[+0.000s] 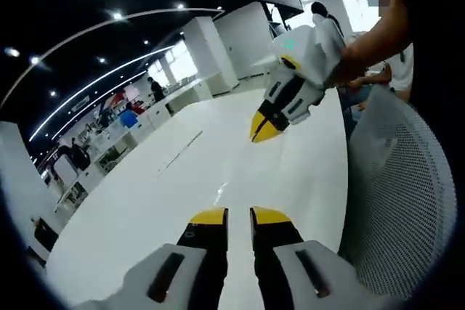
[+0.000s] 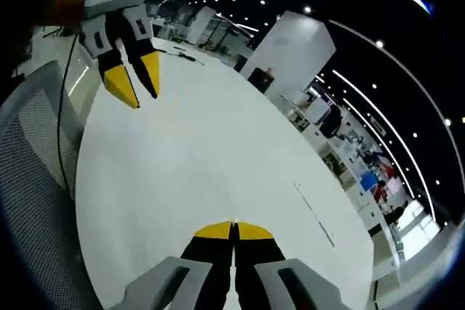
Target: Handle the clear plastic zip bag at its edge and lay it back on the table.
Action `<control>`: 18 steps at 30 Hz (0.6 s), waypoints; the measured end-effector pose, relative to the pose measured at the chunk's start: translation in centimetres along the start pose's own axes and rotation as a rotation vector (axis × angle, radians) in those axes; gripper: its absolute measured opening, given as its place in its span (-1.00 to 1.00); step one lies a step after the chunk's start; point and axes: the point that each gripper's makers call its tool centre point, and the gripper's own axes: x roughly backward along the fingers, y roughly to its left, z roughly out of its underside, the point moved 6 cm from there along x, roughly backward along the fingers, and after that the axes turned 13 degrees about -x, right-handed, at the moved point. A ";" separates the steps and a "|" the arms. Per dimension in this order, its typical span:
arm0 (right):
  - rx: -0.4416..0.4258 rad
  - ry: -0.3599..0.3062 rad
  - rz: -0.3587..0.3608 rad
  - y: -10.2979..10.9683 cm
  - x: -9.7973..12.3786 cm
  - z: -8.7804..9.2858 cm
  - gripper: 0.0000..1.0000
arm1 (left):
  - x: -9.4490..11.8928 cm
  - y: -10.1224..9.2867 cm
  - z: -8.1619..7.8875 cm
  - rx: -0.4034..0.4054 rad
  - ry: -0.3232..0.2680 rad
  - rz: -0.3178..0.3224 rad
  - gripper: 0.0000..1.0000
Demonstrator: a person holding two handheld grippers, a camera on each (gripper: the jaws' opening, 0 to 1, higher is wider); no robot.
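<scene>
Left yellow-tipped gripper (image 1: 239, 215) hovers above the glossy white table (image 1: 160, 201), jaws slightly parted, holding nothing. Right yellow-tipped gripper (image 2: 234, 230) has jaws pressed together, also holding nothing. Clear plastic zip bag (image 2: 314, 214) lies flat, faint outline, likely already released.

No text, label, brand or number can be read; distant signs are too blurred.

White table (image 1: 167, 194), yellow-tipped black jaws, grey mesh chair (image 1: 399, 186)
</scene>
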 end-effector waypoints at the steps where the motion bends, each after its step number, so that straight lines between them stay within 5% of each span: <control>1: -0.001 0.001 -0.020 0.2 -0.1 0.1 -1.00 | 0.2 0.0 0.3 0.023 0.003 -0.007 -0.76; 11: -0.005 0.027 -0.098 2.7 -3.2 1.7 -1.00 | 2.0 -2.8 2.4 0.193 0.020 -0.024 -0.61; 18: 0.000 0.082 -0.098 3.1 -6.2 2.5 -1.00 | 2.0 -4.4 2.5 0.226 0.039 -0.011 -0.55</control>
